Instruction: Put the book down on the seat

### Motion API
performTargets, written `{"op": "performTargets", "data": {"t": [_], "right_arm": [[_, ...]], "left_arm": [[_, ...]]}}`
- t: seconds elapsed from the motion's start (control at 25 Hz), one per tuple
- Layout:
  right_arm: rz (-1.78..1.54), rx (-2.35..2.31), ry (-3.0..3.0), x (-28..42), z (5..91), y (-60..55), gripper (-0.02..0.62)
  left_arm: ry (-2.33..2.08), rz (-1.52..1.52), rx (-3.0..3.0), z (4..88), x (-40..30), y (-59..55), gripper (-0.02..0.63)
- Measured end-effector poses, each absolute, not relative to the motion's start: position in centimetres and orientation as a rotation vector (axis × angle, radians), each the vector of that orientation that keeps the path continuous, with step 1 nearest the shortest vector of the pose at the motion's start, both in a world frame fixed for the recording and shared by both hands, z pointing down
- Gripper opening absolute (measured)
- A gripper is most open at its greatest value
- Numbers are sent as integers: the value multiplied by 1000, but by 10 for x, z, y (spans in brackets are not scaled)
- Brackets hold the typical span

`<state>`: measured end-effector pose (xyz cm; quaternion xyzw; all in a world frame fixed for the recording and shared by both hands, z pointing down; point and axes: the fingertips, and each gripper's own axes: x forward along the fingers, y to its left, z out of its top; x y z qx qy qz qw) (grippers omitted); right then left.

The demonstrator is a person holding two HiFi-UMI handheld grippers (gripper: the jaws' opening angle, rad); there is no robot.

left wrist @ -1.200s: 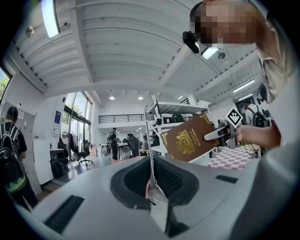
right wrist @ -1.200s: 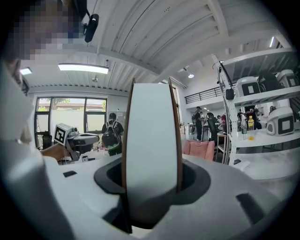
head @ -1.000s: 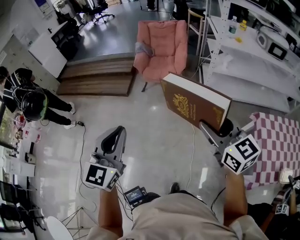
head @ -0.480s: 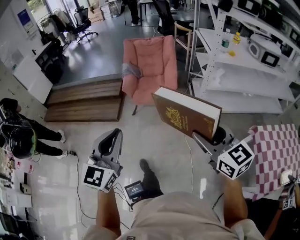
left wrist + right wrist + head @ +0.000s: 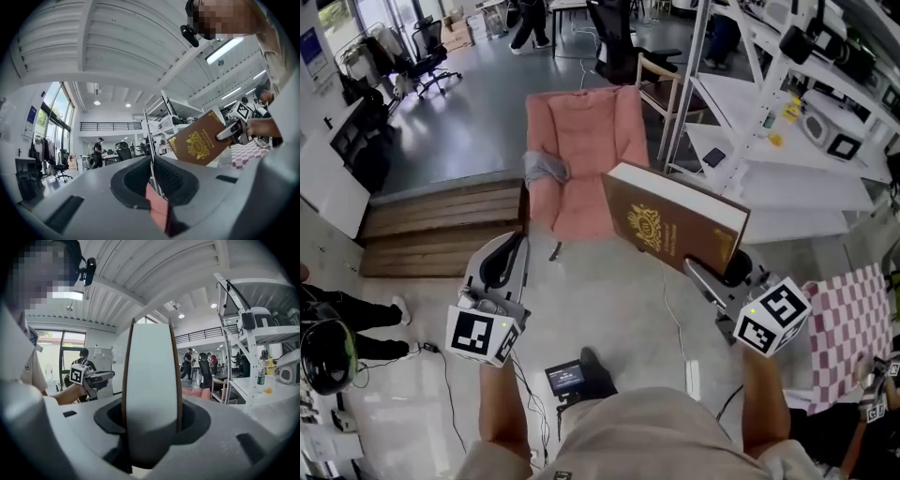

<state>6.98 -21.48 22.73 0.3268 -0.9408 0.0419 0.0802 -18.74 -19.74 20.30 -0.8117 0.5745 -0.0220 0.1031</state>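
Glossy pale-grey floor [image 5: 609,309] runs through a large workshop hall. A pink upholstered armchair [image 5: 581,141] stands on it, between a low wooden stepped platform [image 5: 441,225] on the left and a white metal shelving rack [image 5: 769,178] on the right. A crumpled grey cloth [image 5: 546,167] lies on the armchair's arm at the view's left.

The right gripper [image 5: 720,267] is clamped on the lower right edge of a thick brown hardcover book with a gold crest [image 5: 670,225]. In the right gripper view, the white page block fills the gap between the jaws, with a brown cover against each one. The book is held up in the air and tilted, with its crested cover facing upward. From the head view its upper left corner overlaps the armchair's front right corner, while the rest hangs above the floor between armchair and shelving rack. It does not rest on the seat.

The left gripper [image 5: 508,248] hangs over the floor off the armchair's front left corner, near the platform's corner and well apart from the book. Its jaws are together in a thin line with nothing between them.

A pink-and-white checked cloth [image 5: 853,319] shows at the right edge. A person in dark clothes with a black helmet [image 5: 326,349] is at the lower left.
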Motion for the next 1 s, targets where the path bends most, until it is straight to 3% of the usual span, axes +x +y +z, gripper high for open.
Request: {"op": "performTargets", "data": {"t": [0.48, 1.0], "right_arm": [[234, 921, -2804, -32, 274, -371, 213], [203, 712, -2870, -114, 240, -481, 213]], "left_arm": [[1743, -154, -2443, 255, -280, -338, 25], [1832, -135, -2356, 223, -348, -425, 23]]}}
